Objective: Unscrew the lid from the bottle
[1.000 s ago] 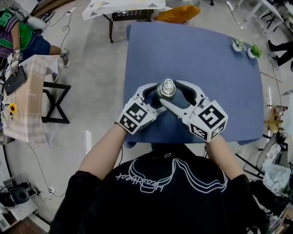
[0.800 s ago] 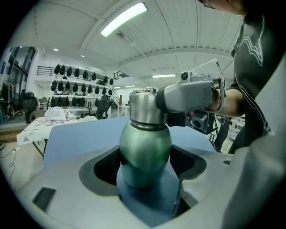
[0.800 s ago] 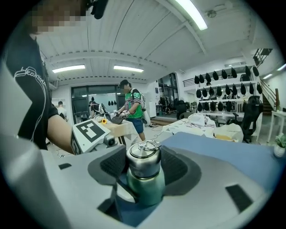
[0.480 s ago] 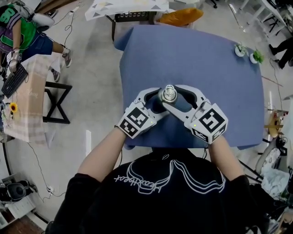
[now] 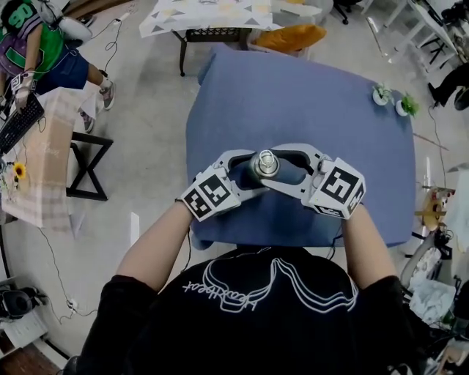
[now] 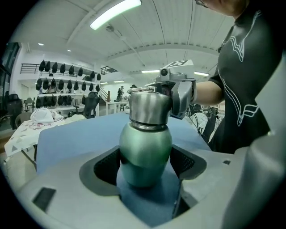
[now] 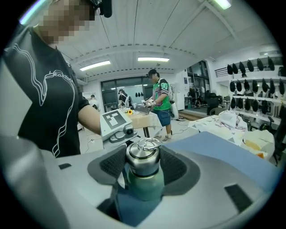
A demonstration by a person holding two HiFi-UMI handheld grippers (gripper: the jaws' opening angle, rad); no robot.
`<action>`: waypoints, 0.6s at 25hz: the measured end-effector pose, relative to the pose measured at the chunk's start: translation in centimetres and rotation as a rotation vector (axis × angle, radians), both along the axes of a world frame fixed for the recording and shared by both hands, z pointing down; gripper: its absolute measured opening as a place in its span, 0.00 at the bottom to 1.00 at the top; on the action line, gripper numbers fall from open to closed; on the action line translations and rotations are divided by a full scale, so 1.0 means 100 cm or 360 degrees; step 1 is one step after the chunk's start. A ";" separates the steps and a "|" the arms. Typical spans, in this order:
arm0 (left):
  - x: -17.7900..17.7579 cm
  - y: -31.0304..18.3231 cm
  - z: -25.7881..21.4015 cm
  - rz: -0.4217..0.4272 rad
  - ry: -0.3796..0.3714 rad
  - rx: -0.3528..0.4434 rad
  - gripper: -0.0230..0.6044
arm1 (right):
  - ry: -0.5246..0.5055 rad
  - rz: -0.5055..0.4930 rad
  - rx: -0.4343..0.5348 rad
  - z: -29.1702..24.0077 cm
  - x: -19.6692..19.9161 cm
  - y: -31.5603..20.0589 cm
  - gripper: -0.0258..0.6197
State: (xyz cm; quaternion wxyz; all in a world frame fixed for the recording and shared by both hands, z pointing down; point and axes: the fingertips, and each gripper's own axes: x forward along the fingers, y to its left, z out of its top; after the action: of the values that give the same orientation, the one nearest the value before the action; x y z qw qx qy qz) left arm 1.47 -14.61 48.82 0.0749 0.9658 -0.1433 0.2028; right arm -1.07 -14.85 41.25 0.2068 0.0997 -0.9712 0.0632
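A green metal bottle (image 6: pixel 145 150) with a silver lid (image 5: pixel 264 163) stands upright near the front edge of the blue table (image 5: pixel 330 110). My left gripper (image 5: pixel 253 168) comes in from the left and is shut on the green body (image 7: pixel 145 185), with a pad pressed on each side. From the right, my right gripper (image 5: pixel 275 166) is shut on the silver lid (image 7: pixel 143 157), just under its wire ring. Its jaws have just been closing with the lid between them. Each gripper's marker cube shows in the other's view, behind the bottle.
Two small potted plants (image 5: pixel 381 94) stand at the table's far right corner. Beyond the far edge are an orange cushion (image 5: pixel 289 36) and a table with a patterned cloth (image 5: pixel 220 11). A person (image 5: pixel 29 51) sits at a desk (image 5: pixel 37 168) far left.
The right gripper has rolled about the lid, its marker cube turning, and its jaws have drawn in onto the lid. Bottle and left gripper stay where they were.
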 end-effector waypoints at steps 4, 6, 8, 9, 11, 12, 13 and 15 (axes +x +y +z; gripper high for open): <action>0.000 0.001 -0.001 0.0063 -0.0003 0.0003 0.60 | 0.0044 -0.0213 0.0014 0.000 -0.001 0.003 0.42; 0.001 0.001 -0.001 0.0092 -0.0003 0.0003 0.60 | 0.0073 -0.0312 0.0010 0.000 0.000 0.005 0.42; 0.001 0.001 -0.001 0.0119 -0.0004 0.0001 0.60 | 0.0094 -0.0417 0.0004 0.000 0.000 0.005 0.42; 0.001 0.001 0.000 0.0132 -0.0006 0.0000 0.60 | 0.0105 -0.0473 0.0005 0.001 0.000 0.005 0.42; 0.003 0.001 0.000 0.0154 -0.0015 -0.0003 0.60 | 0.0137 -0.0584 0.0010 0.001 0.002 0.006 0.42; 0.004 0.001 0.000 0.0164 -0.0021 -0.0004 0.60 | 0.0154 -0.0631 0.0010 0.001 0.003 0.007 0.42; 0.004 0.001 -0.001 0.0175 -0.0026 -0.0004 0.60 | 0.0168 -0.0669 0.0009 0.001 0.003 0.007 0.42; 0.003 0.002 0.000 0.0188 -0.0032 -0.0008 0.60 | 0.0187 -0.0723 0.0002 0.002 0.003 0.008 0.42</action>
State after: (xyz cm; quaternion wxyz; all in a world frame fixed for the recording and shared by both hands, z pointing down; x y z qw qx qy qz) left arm 1.80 -14.46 48.79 0.0638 0.9703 -0.0861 0.2168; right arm -0.82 -14.08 41.46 0.2718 -0.1179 -0.9551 0.0085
